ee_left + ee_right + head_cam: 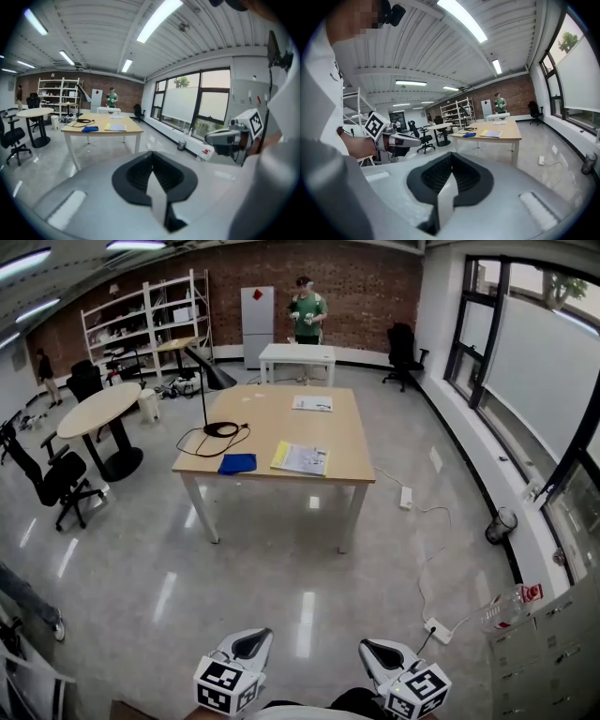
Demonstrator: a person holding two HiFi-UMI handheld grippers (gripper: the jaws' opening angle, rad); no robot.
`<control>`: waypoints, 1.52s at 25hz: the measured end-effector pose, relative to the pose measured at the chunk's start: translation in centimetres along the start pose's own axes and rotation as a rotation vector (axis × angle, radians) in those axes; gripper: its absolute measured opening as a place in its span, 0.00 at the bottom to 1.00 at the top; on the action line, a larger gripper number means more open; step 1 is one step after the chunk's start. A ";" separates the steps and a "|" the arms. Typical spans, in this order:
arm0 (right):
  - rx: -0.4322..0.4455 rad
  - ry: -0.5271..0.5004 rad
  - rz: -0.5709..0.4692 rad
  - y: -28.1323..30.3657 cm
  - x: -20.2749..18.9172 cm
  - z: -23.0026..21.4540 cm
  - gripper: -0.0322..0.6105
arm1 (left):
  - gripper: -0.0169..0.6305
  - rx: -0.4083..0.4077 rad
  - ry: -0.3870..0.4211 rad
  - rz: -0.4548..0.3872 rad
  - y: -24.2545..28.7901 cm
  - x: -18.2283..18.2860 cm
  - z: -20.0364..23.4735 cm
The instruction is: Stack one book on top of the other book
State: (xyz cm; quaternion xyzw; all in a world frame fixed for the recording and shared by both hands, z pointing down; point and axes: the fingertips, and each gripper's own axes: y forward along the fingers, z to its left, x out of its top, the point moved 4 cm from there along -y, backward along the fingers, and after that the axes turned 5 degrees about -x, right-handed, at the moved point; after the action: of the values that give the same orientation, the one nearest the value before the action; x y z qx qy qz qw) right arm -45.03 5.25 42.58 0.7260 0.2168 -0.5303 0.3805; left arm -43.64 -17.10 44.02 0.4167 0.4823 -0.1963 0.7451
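Far ahead, a wooden table (272, 427) carries a blue book (237, 463) and a yellow-edged white book (300, 458) side by side near its front edge. A third white booklet (312, 403) lies at the far side. Both books also show small in the left gripper view, the blue book (90, 129) and the yellow-edged book (115, 127), and in the right gripper view as the blue book (469, 134) and the yellow-edged book (490, 133). My left gripper (253, 643) and right gripper (375, 651) sit at the bottom edge, several steps from the table, both shut and empty.
A black cable coil (221, 430) and a lamp arm lie on the table's left part. A power strip (405, 497) and cord trail on the floor to the right. A round table (98, 411) and office chairs (56, 479) stand left. A person (307, 315) stands at a white table behind.
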 end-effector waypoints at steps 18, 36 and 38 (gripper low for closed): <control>0.039 0.007 0.025 8.1 3.7 -28.7 0.05 | 0.04 0.000 -0.146 -0.033 27.1 10.6 -0.3; 0.081 -0.030 0.106 23.3 11.8 -46.0 0.05 | 0.04 0.123 -0.167 -0.044 44.8 19.3 11.4; 0.101 -0.058 0.120 26.5 13.5 -47.0 0.05 | 0.04 0.137 -0.182 -0.066 46.0 20.6 13.9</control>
State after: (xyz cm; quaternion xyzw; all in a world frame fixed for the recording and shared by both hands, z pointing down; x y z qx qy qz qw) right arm 7.05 24.47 45.50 0.7404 0.1348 -0.5373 0.3807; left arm 5.40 0.40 48.31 0.4309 0.4115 -0.2904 0.7488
